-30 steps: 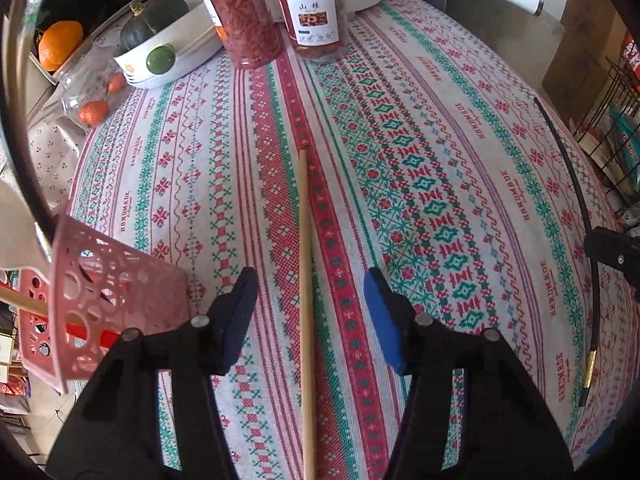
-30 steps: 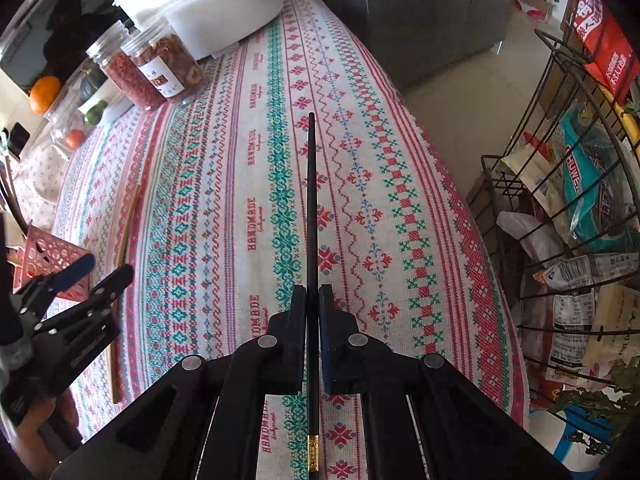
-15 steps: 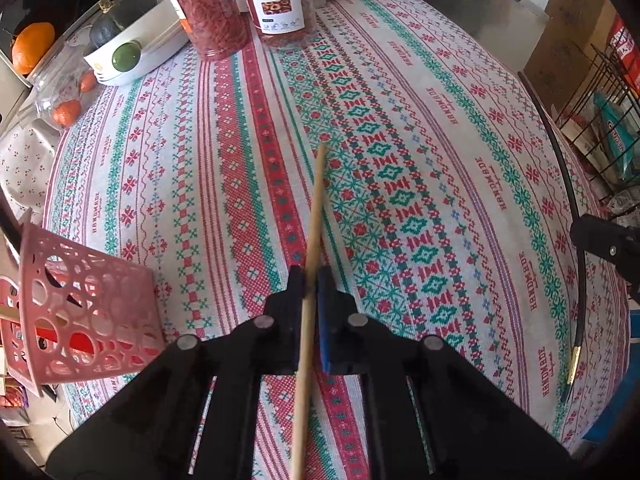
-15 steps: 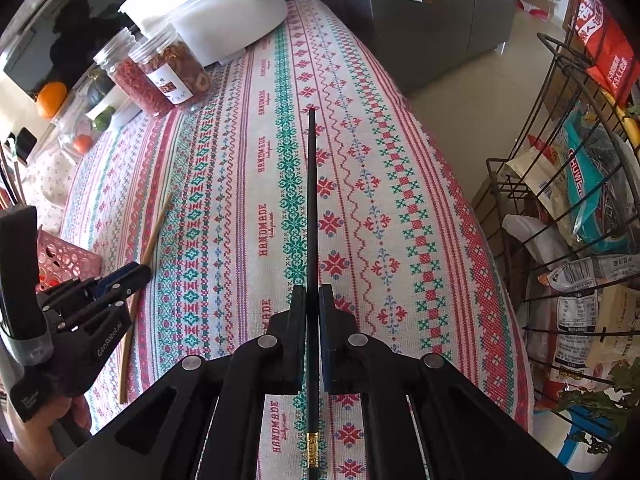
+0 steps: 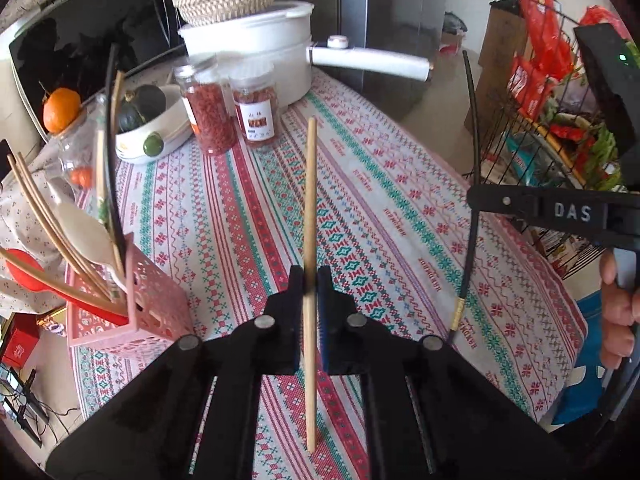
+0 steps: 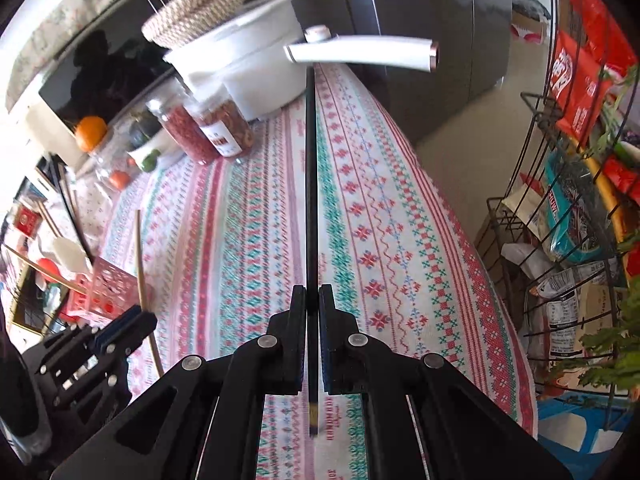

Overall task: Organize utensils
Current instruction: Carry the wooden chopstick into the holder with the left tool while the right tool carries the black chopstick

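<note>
My left gripper (image 5: 309, 280) is shut on a wooden chopstick (image 5: 310, 200) and holds it lifted above the patterned tablecloth (image 5: 400, 216), tip pointing away. My right gripper (image 6: 312, 300) is shut on a black chopstick (image 6: 311, 184) with a gold band, also lifted; it shows in the left wrist view (image 5: 471, 184) at the right. A pink perforated utensil basket (image 5: 148, 312) stands at the table's left edge and holds several chopsticks, a white spoon (image 5: 84, 236) and a red spoon (image 5: 24, 272). The basket also shows in the right wrist view (image 6: 108, 288).
At the back stand two jars of dried red fruit (image 5: 210, 116), a white pot with a long handle (image 5: 256, 48) under a woven basket, and a white bowl with green fruit (image 5: 148, 128). A wire rack of snack packets (image 6: 580, 200) stands right of the table.
The left gripper closed on the wooden chopstick and lifted it off the cloth. The right gripper raised the black chopstick. Both views now tilt up toward the back of the table.
</note>
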